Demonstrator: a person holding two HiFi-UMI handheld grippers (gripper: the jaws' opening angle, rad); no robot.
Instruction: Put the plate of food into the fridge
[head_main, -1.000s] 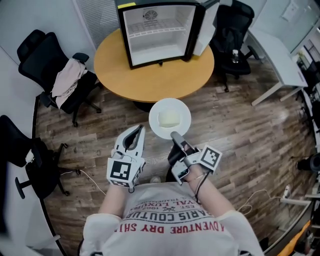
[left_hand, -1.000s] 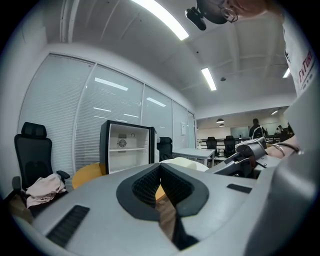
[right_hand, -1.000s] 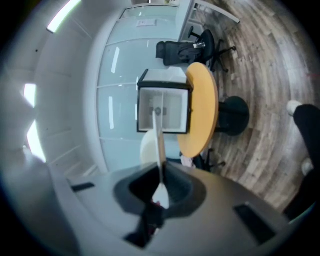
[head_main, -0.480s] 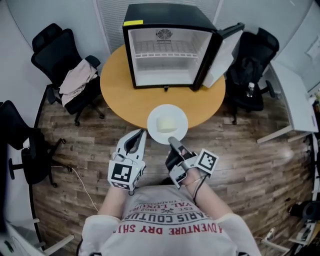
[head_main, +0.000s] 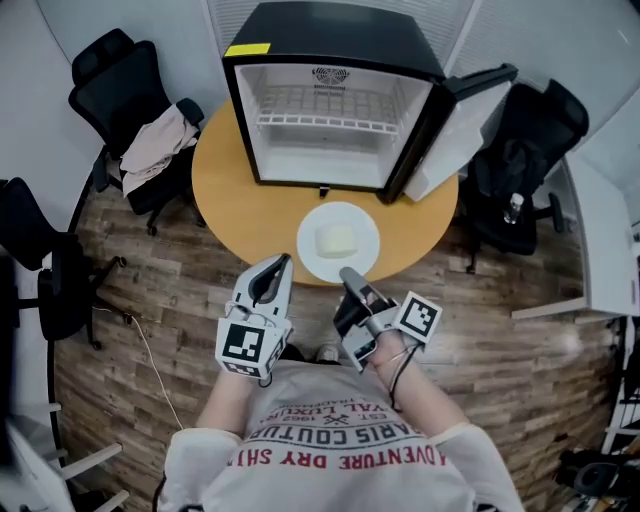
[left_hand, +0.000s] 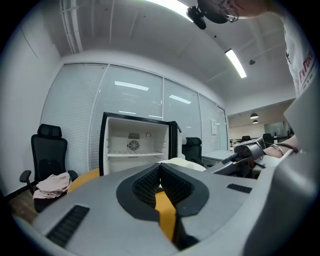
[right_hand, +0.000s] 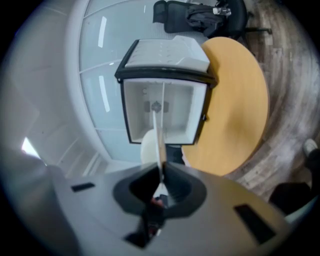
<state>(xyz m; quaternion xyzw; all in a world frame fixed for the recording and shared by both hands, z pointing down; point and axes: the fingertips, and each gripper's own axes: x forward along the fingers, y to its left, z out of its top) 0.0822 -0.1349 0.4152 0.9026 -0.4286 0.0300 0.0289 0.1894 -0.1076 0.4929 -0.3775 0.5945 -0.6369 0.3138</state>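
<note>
A white plate (head_main: 312, 260) carries a pale block of food (head_main: 336, 239) and hangs level above the near edge of the round wooden table (head_main: 235, 205). My right gripper (head_main: 347, 272) is shut on the plate's near rim; in the right gripper view the plate (right_hand: 157, 132) shows edge-on between the jaws of the right gripper (right_hand: 162, 172). The small black fridge (head_main: 335, 100) stands on the table with its door (head_main: 455, 120) swung open to the right, its white shelves empty. My left gripper (head_main: 281, 262) is shut and empty, just left of the plate.
Black office chairs surround the table: one with a pale garment (head_main: 155, 140) at the left, one at the right (head_main: 525, 165). A white desk corner (head_main: 605, 250) lies at the right. The floor is wooden planks.
The person has stepped toward the table. The plate, first above the floor, now hangs over the table's near edge, closer to the open fridge. Both grippers keep their states.
</note>
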